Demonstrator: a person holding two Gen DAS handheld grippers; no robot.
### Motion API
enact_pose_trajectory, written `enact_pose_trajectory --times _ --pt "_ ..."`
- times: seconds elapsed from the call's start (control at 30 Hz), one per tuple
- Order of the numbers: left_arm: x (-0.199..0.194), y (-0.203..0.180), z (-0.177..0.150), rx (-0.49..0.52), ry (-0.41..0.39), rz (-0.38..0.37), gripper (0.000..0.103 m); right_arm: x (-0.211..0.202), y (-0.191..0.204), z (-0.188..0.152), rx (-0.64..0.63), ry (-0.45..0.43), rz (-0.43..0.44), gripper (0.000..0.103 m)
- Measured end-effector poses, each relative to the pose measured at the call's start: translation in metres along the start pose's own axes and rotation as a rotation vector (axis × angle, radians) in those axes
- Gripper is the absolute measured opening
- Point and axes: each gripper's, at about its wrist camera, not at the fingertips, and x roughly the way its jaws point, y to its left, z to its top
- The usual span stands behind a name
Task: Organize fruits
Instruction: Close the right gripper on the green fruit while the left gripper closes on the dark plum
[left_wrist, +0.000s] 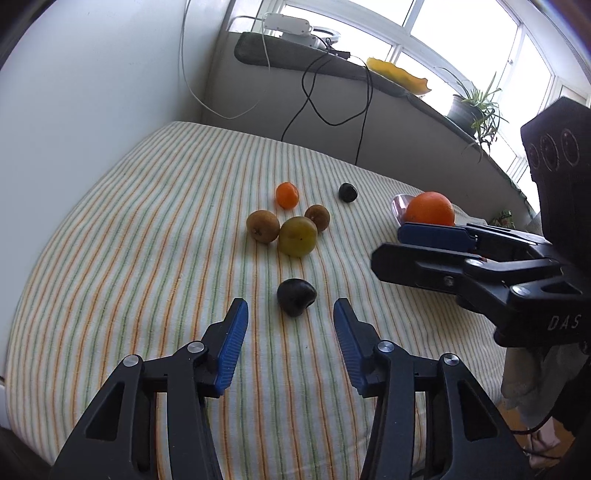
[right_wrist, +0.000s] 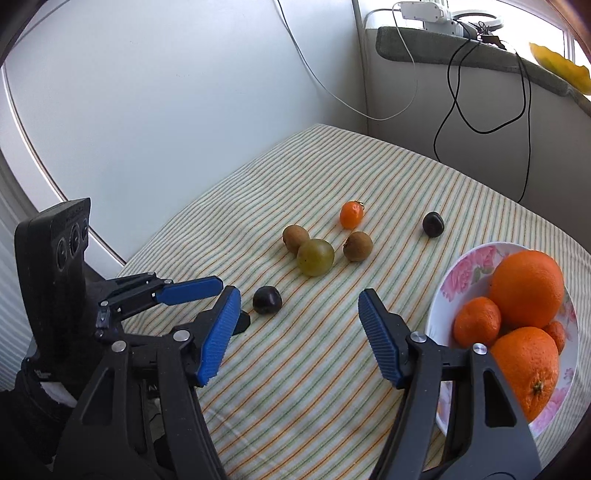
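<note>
On the striped cloth lie loose fruits: a near dark plum, a green-yellow fruit, two brown kiwis, a small orange fruit and a far dark plum. A floral bowl at the right holds oranges and mandarins. My left gripper is open just in front of the near plum. My right gripper is open and empty beside the bowl; it also shows in the left wrist view.
A window ledge at the back carries a white device, cables hanging down the wall, a yellow dish and a potted plant. A white wall borders the cloth on the left.
</note>
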Motion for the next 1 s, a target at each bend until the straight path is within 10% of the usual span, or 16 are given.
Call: enact_pose_trajectory --times 1.0 --pt "0.018 0.001 0.007 -0.007 0.025 -0.041 0.041 0.083 -0.019 0.029 0.161 0.122 -0.038 0.046"
